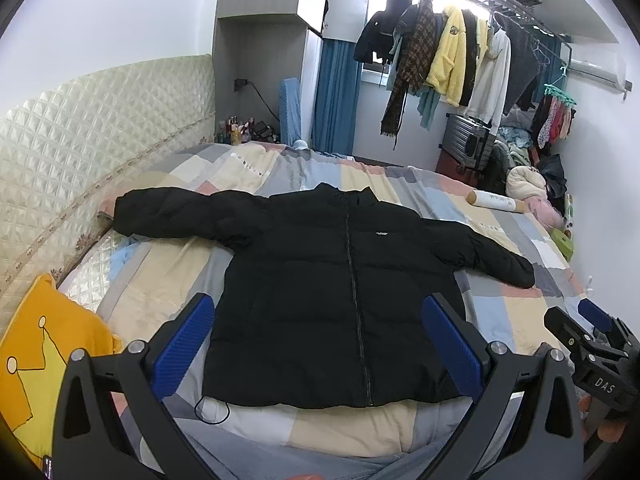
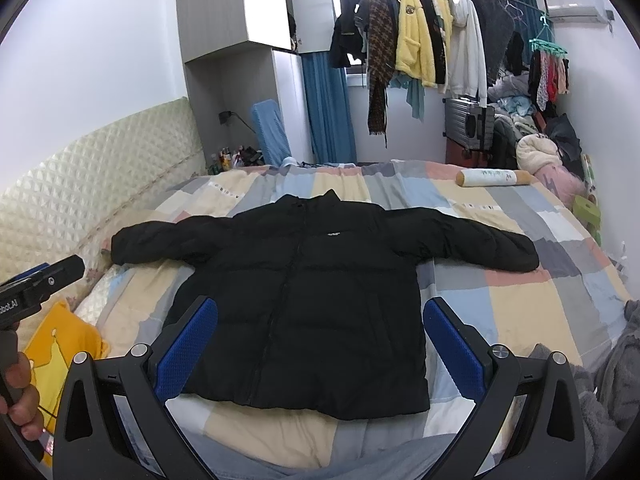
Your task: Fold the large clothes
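Observation:
A black puffer jacket [image 1: 320,264] lies flat and zipped on the bed, front up, both sleeves spread out to the sides; it also shows in the right wrist view [image 2: 304,280]. My left gripper [image 1: 320,340] is open and empty, held above the jacket's hem, blue pads wide apart. My right gripper [image 2: 320,340] is open and empty too, also over the hem. The right gripper shows at the right edge of the left wrist view [image 1: 592,336]. The left gripper shows at the left edge of the right wrist view [image 2: 40,284], held by a hand.
The bed has a patchwork cover [image 1: 500,312] and a quilted headboard [image 1: 80,140] at the left. A yellow pillow [image 1: 44,344] lies at the near left. A white roll [image 1: 496,201] lies at the far right. Clothes hang on a rack [image 1: 452,52] beyond the bed.

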Demonstrator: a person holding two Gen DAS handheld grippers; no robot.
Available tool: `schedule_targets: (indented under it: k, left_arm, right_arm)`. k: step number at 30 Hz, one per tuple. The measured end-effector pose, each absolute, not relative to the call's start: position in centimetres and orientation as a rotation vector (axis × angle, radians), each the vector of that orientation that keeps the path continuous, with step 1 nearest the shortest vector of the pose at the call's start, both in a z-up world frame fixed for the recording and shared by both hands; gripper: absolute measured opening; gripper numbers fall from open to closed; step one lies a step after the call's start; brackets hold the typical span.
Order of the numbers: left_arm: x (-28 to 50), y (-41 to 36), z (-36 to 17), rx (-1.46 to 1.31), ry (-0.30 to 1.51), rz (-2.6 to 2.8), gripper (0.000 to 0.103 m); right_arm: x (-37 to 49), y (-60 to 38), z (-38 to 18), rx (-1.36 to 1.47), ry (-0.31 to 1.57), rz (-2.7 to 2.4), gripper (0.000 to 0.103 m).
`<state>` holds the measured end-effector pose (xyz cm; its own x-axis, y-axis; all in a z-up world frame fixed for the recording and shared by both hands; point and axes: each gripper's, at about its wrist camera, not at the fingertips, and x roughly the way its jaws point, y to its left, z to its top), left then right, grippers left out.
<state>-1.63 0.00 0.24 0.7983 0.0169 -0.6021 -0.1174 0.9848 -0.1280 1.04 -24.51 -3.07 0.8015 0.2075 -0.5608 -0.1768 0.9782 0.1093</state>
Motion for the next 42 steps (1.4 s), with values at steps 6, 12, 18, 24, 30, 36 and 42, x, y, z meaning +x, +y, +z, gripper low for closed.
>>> schedule_targets:
  k: [6, 12, 18, 24, 30, 36, 42]
  left_arm:
    - [-1.1, 0.2, 0.3, -0.156, 0.656, 0.067, 0.103]
    - [-0.8, -0.5, -0.5, -0.148, 0.668, 0.045, 0.103]
    - [-1.0, -0.7, -0.4, -0.139, 0.662, 0.052, 0.103]
    - [-1.1, -0.5, -0.2, -0.143, 0.663, 0.044, 0.103]
    - [-1.6, -0.7, 0.1, -0.142, 0.653, 0.039, 0.103]
    - [-1.3, -0.8, -0.5, -0.151, 0.662, 0.032, 0.103]
    - [-0.2, -1.2, -1.4, -0.158, 0.66, 0.046, 0.103]
  right_arm:
    - [0.7, -25.1, -3.4, 0.069, 0.607, 0.181, 0.103]
    - [0.8, -25.3, -3.2, 0.074, 0.601, 0.168, 0.103]
    - [0.9, -25.2, -3.1, 0.076, 0.598, 0.169, 0.103]
    - [1.1, -25.3, -3.0, 0.081, 0.597, 0.162, 0.103]
    - [1.0, -25.6, -3.1, 0.084, 0.601, 0.169, 0.103]
    - [1.1, -25.7, -3.2, 0.088, 0.605, 0.169, 0.103]
    - [2.1, -26.6, -3.7, 0.094, 0.619, 0.172, 0.103]
